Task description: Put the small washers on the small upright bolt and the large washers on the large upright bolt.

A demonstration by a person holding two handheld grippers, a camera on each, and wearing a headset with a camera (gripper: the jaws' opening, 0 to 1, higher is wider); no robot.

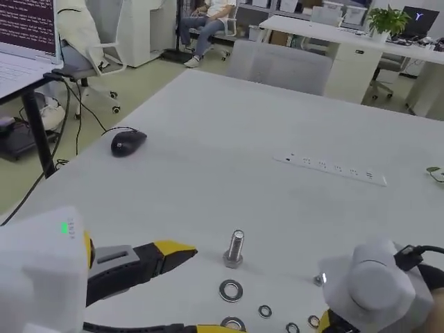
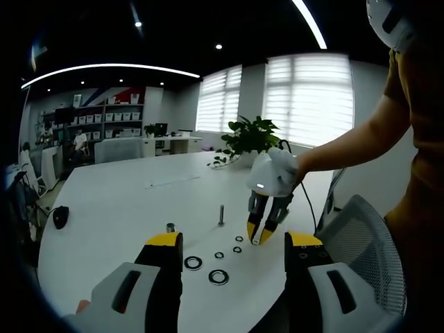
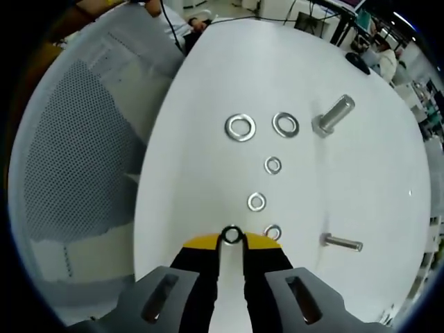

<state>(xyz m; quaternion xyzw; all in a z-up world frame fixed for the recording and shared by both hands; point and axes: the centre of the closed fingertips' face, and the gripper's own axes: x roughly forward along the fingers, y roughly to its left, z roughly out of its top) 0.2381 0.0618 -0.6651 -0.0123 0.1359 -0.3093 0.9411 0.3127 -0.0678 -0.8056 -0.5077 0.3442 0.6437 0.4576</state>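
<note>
The large bolt [image 1: 236, 250] stands upright on the white table [image 1: 229, 152]. Near it lie two large washers [image 1: 230, 290] and a few small washers [image 1: 264, 311]. The small bolt [image 3: 341, 242] stands to one side of them. My right gripper [image 3: 232, 239] is low over the table, its yellow tips shut on a small washer [image 3: 232, 235]. Three more small washers [image 3: 257, 202] lie just ahead of it, with the large washers [image 3: 240, 127] and the large bolt [image 3: 333, 115] beyond. My left gripper [image 2: 234, 241] is open and holds nothing, facing the washers [image 2: 218, 277] and the right gripper [image 2: 259, 236].
A computer mouse [image 1: 127, 142] and a white power strip [image 1: 336, 168] lie further back on the table. An office chair [image 2: 361, 243] stands at the near edge by the person. Other desks, chairs and a seated person [image 1: 208, 24] are beyond the table.
</note>
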